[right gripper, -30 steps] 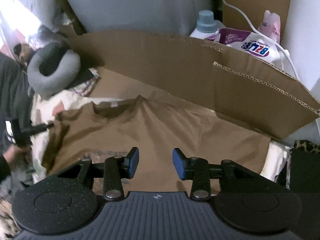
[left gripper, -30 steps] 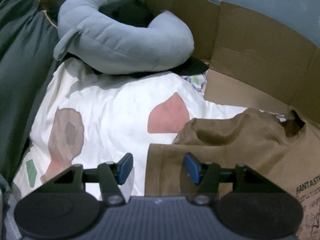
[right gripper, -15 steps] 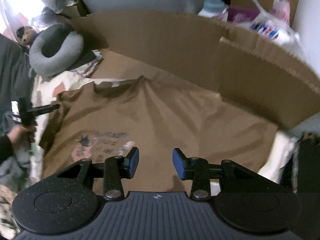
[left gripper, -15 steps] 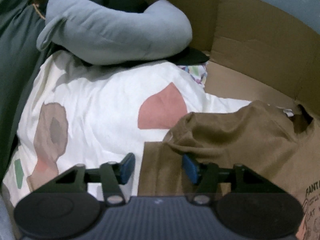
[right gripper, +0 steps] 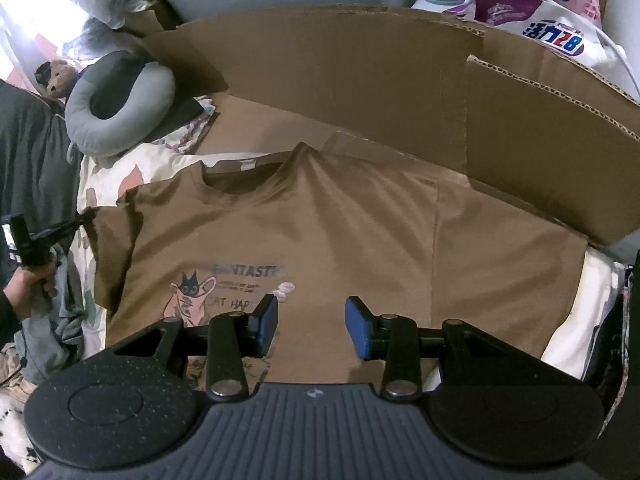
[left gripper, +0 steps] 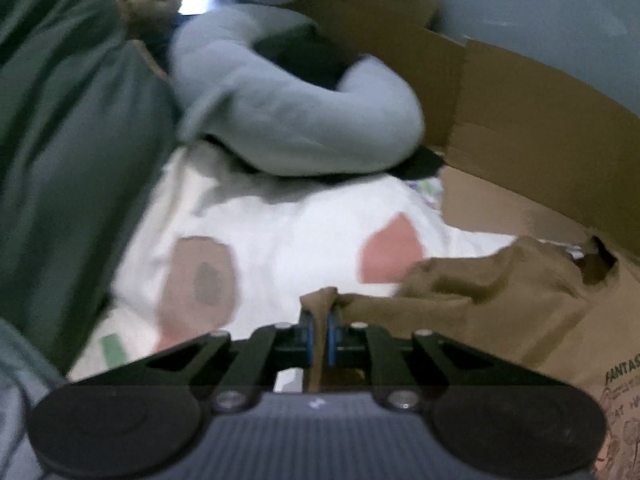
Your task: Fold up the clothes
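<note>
Left gripper (left gripper: 319, 334): I have it clamped on the brown T-shirt (right gripper: 320, 232) sleeve edge.
Right gripper (right gripper: 312, 326): mine hangs spread apart above the shirt's front.

Matt brown cloth T-shirt (right gripper: 320, 236), rough corrugated cardboard (right gripper: 360, 92)
</note>
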### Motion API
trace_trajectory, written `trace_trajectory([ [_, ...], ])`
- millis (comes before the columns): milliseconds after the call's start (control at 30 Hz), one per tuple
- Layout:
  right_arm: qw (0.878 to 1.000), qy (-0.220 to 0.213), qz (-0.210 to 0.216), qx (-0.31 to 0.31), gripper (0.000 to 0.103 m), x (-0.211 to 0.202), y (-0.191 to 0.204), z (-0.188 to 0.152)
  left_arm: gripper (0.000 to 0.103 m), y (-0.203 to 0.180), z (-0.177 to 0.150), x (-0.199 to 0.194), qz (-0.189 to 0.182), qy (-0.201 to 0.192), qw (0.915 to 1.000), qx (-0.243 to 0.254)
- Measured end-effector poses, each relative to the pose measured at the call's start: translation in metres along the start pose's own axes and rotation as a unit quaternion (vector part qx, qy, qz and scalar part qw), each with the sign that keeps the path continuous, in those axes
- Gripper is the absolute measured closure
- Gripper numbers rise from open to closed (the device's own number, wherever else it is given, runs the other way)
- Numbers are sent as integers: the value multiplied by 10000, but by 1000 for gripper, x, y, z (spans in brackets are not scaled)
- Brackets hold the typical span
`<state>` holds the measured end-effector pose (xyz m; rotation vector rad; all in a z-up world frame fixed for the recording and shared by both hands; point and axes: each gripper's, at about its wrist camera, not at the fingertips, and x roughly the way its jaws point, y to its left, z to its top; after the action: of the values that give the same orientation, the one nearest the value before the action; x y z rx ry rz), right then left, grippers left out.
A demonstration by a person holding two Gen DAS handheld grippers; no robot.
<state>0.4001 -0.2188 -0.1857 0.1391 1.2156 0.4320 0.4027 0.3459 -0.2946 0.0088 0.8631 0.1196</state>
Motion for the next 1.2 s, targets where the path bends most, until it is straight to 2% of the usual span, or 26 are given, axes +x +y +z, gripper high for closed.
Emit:
trace_trajectory([
  [167, 10000, 39, -39, -49, 59, 2, 4, 0, 96, 33, 1, -14, 222, 13, 9996, -170],
  [400, 9999, 102, -78, -114, 59, 6, 10, 0, 96, 57, 3, -34, 584, 23, 9977, -342],
  [733, 9994, 241, -185, -173, 59, 15, 11, -5, 96, 74, -1, -35, 745, 286, 9952, -573],
  [800, 9994, 248, -180, -172, 59, 15, 11, -5, 96, 71, 5, -39, 817, 385, 9940, -612],
  [867, 9993, 261, -175, -189, 59, 15, 11, -6, 97, 62, 12, -47, 871, 419, 9943, -447],
  [1000, 9991, 326, -168, -205, 59, 18, 9, -6, 96, 40, 24, -67, 767, 367, 9963, -142],
  [1200, 9995, 184, -162, -213, 56, 7, 8, -3, 96, 20, 29, -80, 695, 571, 9958, -189],
])
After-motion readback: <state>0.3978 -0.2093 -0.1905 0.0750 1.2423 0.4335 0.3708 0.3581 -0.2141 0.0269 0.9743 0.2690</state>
